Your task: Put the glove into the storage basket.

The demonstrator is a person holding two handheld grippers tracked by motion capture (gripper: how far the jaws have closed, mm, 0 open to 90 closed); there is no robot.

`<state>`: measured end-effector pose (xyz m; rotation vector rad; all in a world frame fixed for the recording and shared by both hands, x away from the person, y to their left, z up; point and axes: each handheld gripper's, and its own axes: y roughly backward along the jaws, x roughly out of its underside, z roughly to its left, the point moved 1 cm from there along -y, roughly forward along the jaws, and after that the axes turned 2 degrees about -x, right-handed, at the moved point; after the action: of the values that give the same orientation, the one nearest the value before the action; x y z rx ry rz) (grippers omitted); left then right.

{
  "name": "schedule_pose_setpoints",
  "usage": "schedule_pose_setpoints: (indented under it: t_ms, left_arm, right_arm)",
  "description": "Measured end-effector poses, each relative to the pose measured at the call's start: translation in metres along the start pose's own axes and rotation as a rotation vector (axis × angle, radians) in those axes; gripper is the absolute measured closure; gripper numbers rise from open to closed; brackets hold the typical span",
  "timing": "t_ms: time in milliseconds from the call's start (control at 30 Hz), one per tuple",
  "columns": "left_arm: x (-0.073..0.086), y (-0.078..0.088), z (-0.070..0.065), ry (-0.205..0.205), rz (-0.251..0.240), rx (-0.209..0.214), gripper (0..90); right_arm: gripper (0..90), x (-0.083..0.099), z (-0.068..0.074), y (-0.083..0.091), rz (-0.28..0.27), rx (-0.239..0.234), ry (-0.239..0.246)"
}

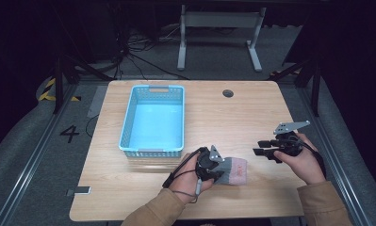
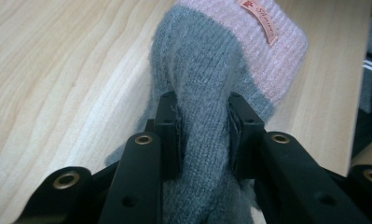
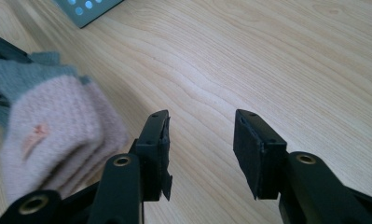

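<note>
A knitted grey sock with a pink cuff [image 1: 232, 170] lies near the table's front edge, right of centre. My left gripper [image 1: 215, 173] is shut on its grey part; in the left gripper view both pads pinch the grey knit [image 2: 202, 126], and the pink cuff [image 2: 267, 51] with a small orange label points away. My right gripper [image 1: 265, 148] hovers to the right of the sock with its jaws open and nothing between them [image 3: 200, 149]. In the right gripper view the sock's pink cuff [image 3: 53, 135] lies just left of the left jaw.
A light blue plastic basket [image 1: 153, 120] stands empty on the left half of the wooden table [image 1: 214, 113]. A round cable hole [image 1: 228, 93] sits near the far edge. Bare wood lies between the basket and the right gripper.
</note>
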<state>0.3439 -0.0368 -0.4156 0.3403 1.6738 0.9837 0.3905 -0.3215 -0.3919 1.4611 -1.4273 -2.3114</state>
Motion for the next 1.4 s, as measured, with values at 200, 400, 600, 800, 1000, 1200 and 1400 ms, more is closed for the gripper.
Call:
schedule_pose_setpoints:
  t_ms: [200,400,600,800,1000,1200,1400]
  left_arm:
    - [-0.002,0.019,0.009,0.015,-0.023,-0.013,70.1]
    - [-0.004,0.039,0.021,0.029,-0.047,-0.05,70.1]
    - [-0.002,0.057,0.036,0.062,-0.082,-0.065,69.8]
    - [0.003,0.07,0.047,0.075,-0.092,-0.084,69.6]
    - [0.007,0.085,0.062,0.078,-0.08,-0.107,69.4]
    - [0.009,0.098,0.076,0.097,-0.111,-0.122,69.5]
    - [0.008,0.111,0.089,0.092,-0.109,-0.155,69.4]
  right_arm:
    - [56.5,-0.005,-0.001,-0.004,-0.003,-0.01,0.001]
    - [56.2,-0.007,-0.002,-0.007,0.001,-0.014,0.004]
    - [56.0,-0.006,-0.005,-0.007,0.005,-0.002,-0.006]
    - [54.7,-0.009,-0.008,-0.009,0.0,0.002,-0.001]
    - [54.7,-0.009,-0.009,-0.011,0.006,0.004,-0.007]
    - [54.7,-0.005,-0.01,-0.008,0.004,0.012,-0.016]
    - [54.6,0.0,-0.01,-0.004,0.005,0.02,-0.026]
